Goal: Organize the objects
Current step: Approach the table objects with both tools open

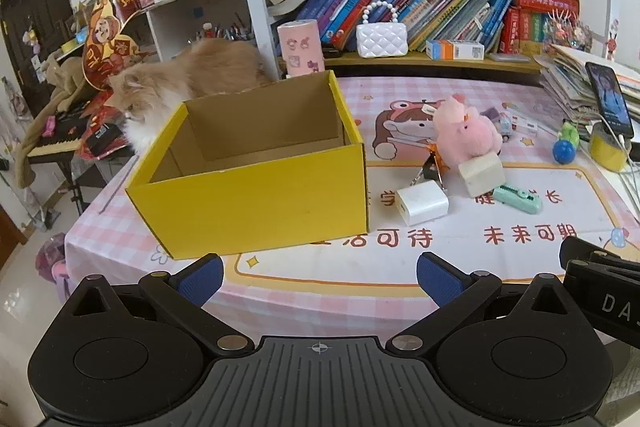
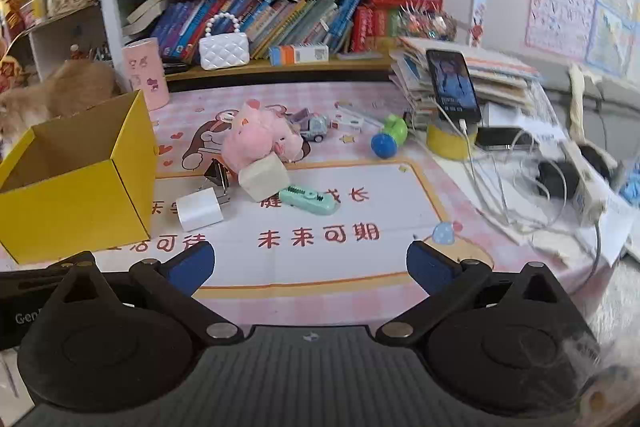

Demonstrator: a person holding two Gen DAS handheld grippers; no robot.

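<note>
An open, empty yellow cardboard box stands on the pink table cover, also at the left of the right wrist view. To its right lie a white charger cube, a black binder clip, a pink plush pig, a cream block and a mint green tool. My left gripper is open and empty in front of the box. My right gripper is open and empty near the table's front edge.
An orange cat sits behind the box. A toy truck, a blue-green toy, a phone on a yellow tape roll, cables and stacked papers fill the right. Bookshelves line the back.
</note>
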